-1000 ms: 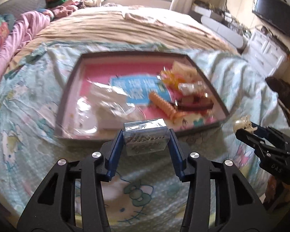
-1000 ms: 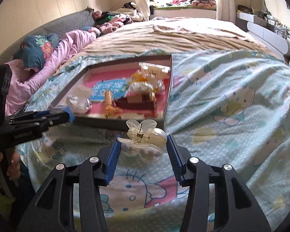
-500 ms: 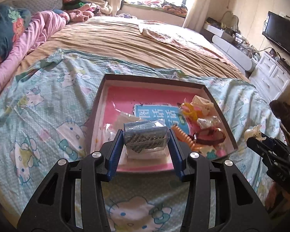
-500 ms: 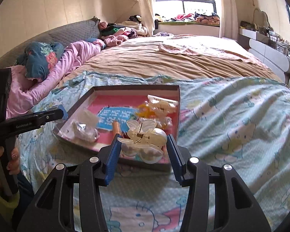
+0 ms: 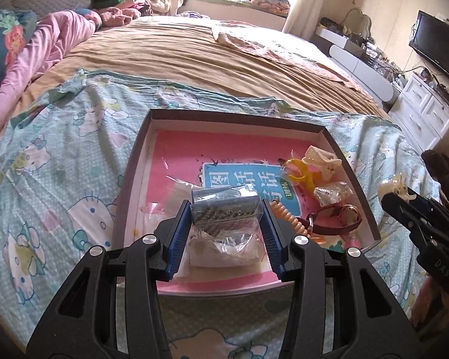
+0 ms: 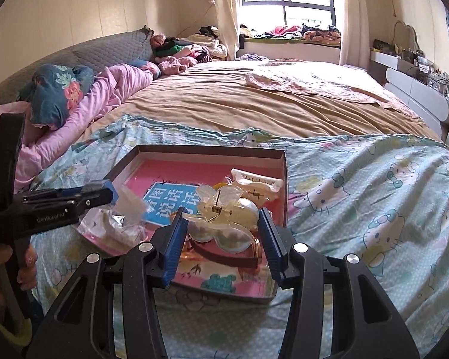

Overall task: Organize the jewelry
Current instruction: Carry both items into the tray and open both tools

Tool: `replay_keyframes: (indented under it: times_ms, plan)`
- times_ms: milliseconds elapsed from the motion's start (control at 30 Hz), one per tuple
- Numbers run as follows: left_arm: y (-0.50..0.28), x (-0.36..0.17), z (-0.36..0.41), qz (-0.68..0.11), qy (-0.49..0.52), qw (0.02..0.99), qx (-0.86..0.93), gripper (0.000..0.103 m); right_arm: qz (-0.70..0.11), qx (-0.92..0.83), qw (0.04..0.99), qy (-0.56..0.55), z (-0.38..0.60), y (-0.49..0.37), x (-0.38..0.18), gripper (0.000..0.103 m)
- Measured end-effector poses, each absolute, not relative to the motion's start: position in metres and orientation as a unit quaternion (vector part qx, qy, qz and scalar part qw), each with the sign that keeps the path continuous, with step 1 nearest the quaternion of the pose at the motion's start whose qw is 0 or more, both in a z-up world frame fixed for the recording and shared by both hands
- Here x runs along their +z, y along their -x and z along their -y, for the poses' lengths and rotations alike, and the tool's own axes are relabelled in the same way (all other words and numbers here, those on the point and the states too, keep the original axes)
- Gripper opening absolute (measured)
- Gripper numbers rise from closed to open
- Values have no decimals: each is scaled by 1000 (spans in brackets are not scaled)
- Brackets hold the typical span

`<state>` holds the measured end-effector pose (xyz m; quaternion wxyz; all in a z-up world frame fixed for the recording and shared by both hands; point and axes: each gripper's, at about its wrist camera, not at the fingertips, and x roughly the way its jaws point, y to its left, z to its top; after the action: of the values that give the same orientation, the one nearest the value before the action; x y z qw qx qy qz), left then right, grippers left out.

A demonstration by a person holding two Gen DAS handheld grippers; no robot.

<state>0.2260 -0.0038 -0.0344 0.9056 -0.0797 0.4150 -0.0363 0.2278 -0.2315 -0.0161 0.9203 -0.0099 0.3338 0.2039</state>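
A shallow box tray (image 5: 140,149) with a pink liner lies on the bed; it also shows in the right wrist view (image 6: 281,161). My left gripper (image 5: 226,209) is shut on a clear plastic bag of small jewelry (image 5: 224,206), held over the tray's near left part. My right gripper (image 6: 223,224) is shut on a translucent butterfly hair claw (image 6: 224,209), held over the tray's near right part. In the tray lie a white hair claw (image 5: 321,160), a yellow clip (image 5: 296,170), an orange coil tie (image 5: 287,214), a watch (image 5: 341,218) and plastic bags (image 6: 119,227).
The tray rests on a Hello Kitty sheet (image 5: 60,179) over a tan blanket (image 5: 194,56). Pink bedding and pillows (image 6: 83,101) lie at the left. A white dresser (image 5: 425,113) and a TV (image 5: 437,45) stand at the right. The right gripper shows at the left view's right edge (image 5: 404,200).
Both grippers have risen and moved forward, from in front of the tray's near edge to over the tray, each still holding its item.
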Motion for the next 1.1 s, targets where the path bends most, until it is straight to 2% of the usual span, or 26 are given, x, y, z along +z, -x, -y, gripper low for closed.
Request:
replay_keyframes:
  times_ms: [1100]
  plan:
    - [-240, -58, 0, -430, 80, 898, -49, 39, -384, 192, 903, 14, 207, -255, -59, 47]
